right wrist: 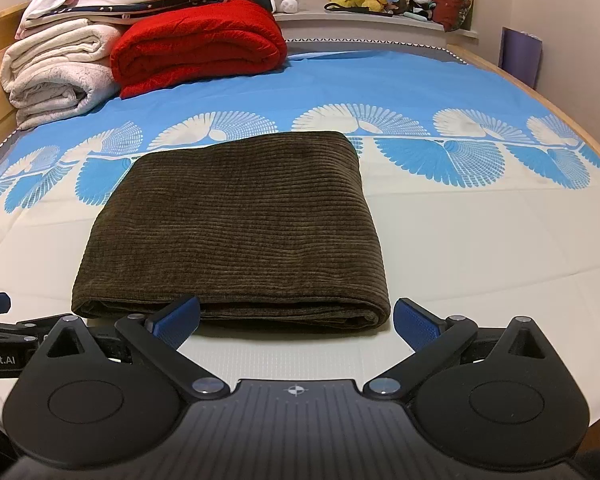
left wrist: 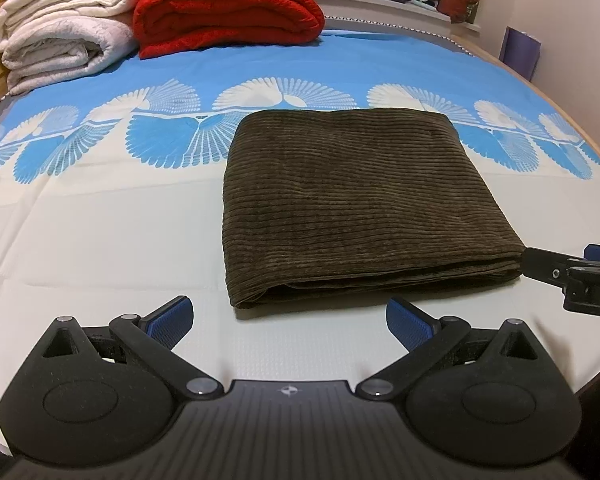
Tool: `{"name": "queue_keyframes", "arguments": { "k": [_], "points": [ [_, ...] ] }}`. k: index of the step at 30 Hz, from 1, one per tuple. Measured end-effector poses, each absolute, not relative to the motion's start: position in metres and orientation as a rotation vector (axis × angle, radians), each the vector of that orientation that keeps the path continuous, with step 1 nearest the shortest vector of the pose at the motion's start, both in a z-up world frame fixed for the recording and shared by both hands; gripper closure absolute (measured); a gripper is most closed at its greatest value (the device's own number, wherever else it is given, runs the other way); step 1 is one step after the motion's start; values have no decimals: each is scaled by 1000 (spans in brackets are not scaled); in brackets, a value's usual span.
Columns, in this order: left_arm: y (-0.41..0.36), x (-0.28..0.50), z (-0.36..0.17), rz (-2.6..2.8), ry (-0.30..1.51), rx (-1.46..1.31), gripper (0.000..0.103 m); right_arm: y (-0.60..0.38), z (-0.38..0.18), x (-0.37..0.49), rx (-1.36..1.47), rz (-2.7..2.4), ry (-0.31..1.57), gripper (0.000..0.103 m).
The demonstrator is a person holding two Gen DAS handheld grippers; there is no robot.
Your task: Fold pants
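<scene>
1. Two grippers, bottom of frame: left gripper (left wrist: 288, 318) and right gripper (right wrist: 296, 320), blue pads spread wide, holding nothing.
2. One folded dark olive corduroy pants (right wrist: 236, 224), frame centre, flat on the blue-and-white patterned bedsheet (right wrist: 460, 240).
3. Upper left: one folded red blanket (right wrist: 196, 48), white blanket stack (right wrist: 56, 76).

Left hand-held gripper (left wrist: 287, 316) spread wide, holding nothing, right hand-held gripper (right wrist: 297, 318) likewise, side by side
</scene>
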State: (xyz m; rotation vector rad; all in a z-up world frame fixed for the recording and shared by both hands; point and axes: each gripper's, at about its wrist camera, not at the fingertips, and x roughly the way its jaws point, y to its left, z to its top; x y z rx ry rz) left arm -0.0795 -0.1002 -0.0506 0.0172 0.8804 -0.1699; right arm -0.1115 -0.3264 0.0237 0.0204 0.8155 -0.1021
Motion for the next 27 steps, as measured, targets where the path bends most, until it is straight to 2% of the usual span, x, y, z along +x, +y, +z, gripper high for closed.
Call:
{"name": "queue_keyframes", "arguments": {
  "k": [27],
  "points": [
    [-97,-81,-49,-188,870,21,0,-327,23,-111,14,-97,815,1]
  ]
}}
